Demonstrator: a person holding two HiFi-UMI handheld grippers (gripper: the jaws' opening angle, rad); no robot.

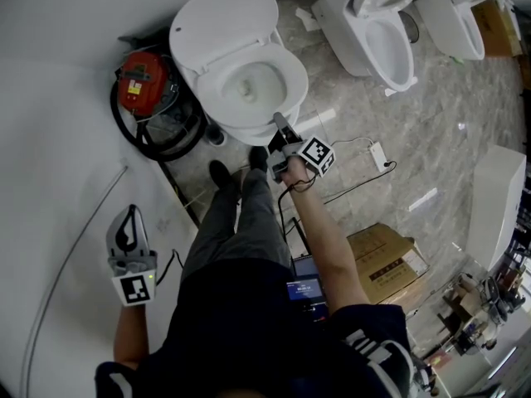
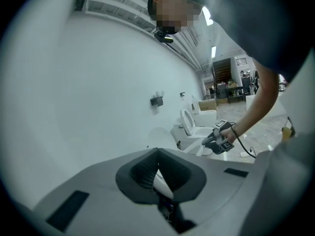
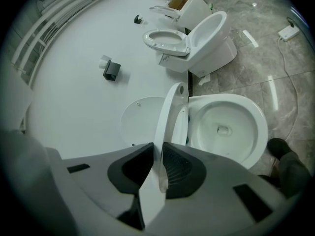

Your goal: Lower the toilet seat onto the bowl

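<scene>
The right arm (image 1: 325, 237) stretches forward from the body, wrist straight. The right tongs (image 1: 279, 123) point ahead and a little downward, their jaws clamped on the thin rim of the toilet seat (image 3: 168, 116). The left arm (image 1: 127, 338) is bent close at the person's side, well apart from the right, and the left tongs (image 1: 129, 215) are held low, jaws together with nothing between them.

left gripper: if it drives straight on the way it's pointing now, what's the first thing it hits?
Most likely the white wall: the left gripper has little else ahead of it in its own view. The raised toilet lid sits pale near that line, but depth is unclear.
</scene>
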